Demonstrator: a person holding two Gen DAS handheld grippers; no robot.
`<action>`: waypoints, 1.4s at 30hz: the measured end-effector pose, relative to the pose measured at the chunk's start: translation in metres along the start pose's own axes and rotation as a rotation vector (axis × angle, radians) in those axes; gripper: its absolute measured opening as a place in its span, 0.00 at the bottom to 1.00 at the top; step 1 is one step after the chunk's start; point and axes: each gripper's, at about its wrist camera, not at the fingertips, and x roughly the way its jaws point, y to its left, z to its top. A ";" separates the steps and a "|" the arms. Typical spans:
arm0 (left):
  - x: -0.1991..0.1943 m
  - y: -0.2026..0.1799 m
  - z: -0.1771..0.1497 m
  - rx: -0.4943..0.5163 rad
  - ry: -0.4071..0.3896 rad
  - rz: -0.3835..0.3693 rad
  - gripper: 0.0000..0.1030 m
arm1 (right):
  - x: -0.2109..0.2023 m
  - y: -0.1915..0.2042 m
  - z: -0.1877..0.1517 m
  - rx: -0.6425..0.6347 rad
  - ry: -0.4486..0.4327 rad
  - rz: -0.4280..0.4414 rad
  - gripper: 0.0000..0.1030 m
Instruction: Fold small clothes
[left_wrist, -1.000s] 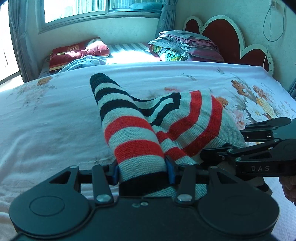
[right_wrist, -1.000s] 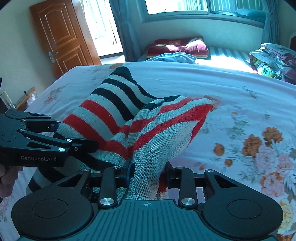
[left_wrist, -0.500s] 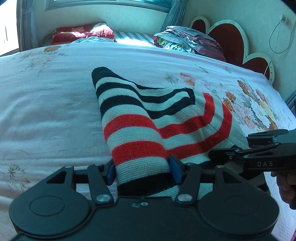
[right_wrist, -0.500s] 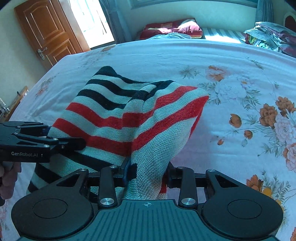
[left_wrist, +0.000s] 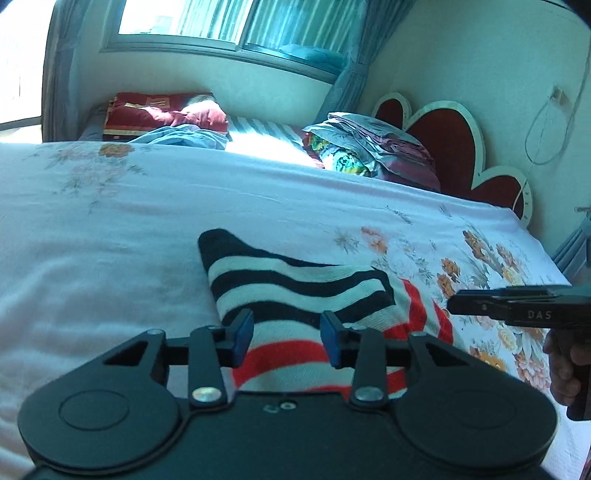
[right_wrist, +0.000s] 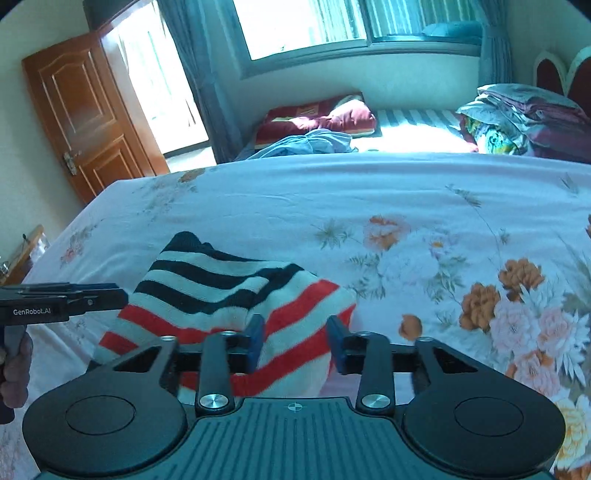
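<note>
A small knitted garment with black, grey and red stripes (left_wrist: 303, 291) lies folded on the floral bedsheet (left_wrist: 110, 236); it also shows in the right wrist view (right_wrist: 221, 295). My left gripper (left_wrist: 286, 338) is open, its blue pads apart just above the garment's near edge. My right gripper (right_wrist: 295, 343) is open too, over the garment's red-striped near right part. Each gripper shows from the side in the other's view, the right one (left_wrist: 517, 308) beside the garment's right edge, the left one (right_wrist: 62, 299) by its left edge.
A heart-shaped red headboard (left_wrist: 447, 147) stands at the right end of the bed. A pile of folded bedding (left_wrist: 369, 147), a red pillow (left_wrist: 162, 114) and blue cloth (left_wrist: 184, 136) lie beyond the bed under the window. A wooden door (right_wrist: 85, 118) stands at the left.
Both grippers have opened and let go of the striped garment, which now lies flat and folded on the sheet. Both grippers have drawn back and tilted up.
</note>
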 end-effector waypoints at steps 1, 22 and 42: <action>0.010 -0.006 0.005 0.036 0.019 0.005 0.31 | 0.009 0.005 0.005 -0.034 0.012 0.006 0.14; -0.025 -0.034 -0.040 0.094 0.046 -0.035 0.27 | -0.019 0.023 -0.030 -0.165 0.046 0.033 0.14; -0.077 -0.071 -0.102 0.190 0.010 0.105 0.26 | -0.090 0.038 -0.093 -0.166 0.006 0.059 0.13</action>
